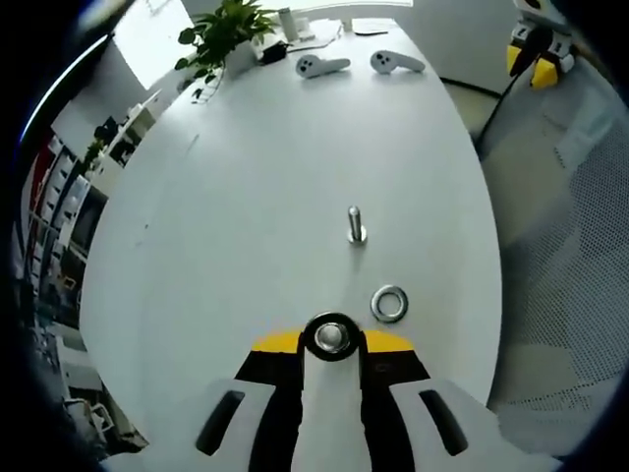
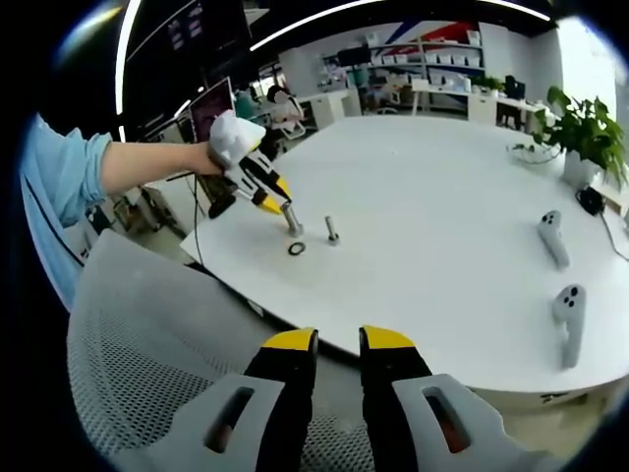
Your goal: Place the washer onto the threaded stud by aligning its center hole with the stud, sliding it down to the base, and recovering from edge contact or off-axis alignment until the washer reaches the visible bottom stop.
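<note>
Yellow-tipped jaws of the left gripper (image 1: 332, 341) are seen rising from the bottom of the left gripper view, pinched on a metal piece (image 1: 331, 336) whose round end faces the camera; what this piece is cannot be told. Just to its right, the washer (image 1: 389, 304) is found lying flat on the white table (image 1: 246, 216), apart from the jaws. Beyond it, the threaded stud (image 1: 355, 225) is seen standing upright with nothing on it. At the far end of the table, a potted plant (image 1: 224, 34) and two white controllers (image 1: 322, 66) are placed.

From the right gripper view, the left gripper (image 2: 276, 204) is seen held by a hand (image 2: 208, 157) in a blue sleeve, with the washer (image 2: 296, 249) below it and the stud (image 2: 332, 231) just to the right. The right gripper (image 2: 338, 344) is held off the table's edge over a mesh chair (image 2: 138, 334), its jaws set narrowly apart with nothing between them.
</note>
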{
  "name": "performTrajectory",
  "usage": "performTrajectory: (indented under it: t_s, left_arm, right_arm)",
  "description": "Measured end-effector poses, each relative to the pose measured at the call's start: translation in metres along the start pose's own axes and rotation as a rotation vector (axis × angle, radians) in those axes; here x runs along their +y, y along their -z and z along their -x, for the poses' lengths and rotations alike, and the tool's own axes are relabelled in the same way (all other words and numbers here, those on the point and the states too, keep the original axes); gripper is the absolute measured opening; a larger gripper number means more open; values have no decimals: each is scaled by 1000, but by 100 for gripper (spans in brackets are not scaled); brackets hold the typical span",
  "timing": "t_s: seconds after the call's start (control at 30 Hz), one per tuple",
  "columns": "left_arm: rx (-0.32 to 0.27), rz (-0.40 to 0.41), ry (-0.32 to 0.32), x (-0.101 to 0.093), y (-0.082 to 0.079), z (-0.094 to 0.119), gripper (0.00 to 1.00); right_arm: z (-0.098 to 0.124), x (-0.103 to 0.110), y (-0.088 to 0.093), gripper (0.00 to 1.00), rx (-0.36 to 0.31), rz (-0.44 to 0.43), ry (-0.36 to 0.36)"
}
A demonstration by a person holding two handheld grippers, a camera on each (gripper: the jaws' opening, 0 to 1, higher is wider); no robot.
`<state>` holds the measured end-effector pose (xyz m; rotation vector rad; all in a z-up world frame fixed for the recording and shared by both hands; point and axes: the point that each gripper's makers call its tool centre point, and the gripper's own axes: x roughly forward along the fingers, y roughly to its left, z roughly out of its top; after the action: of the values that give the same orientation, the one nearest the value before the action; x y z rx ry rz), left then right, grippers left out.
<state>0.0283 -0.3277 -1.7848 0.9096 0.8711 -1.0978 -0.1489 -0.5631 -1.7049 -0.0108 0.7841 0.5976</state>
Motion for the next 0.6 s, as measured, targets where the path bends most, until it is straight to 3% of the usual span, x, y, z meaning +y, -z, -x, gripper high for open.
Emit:
performTrajectory:
  t_s: [0.37, 0.6]
  left_arm:
    - [11, -8, 12, -5, -7, -5, 19]
    - [75, -73, 49, -9, -9, -4, 19]
  right_arm:
    - [0, 0, 1, 20, 3, -2, -2]
    - [0, -1, 0, 20, -4, -7, 1]
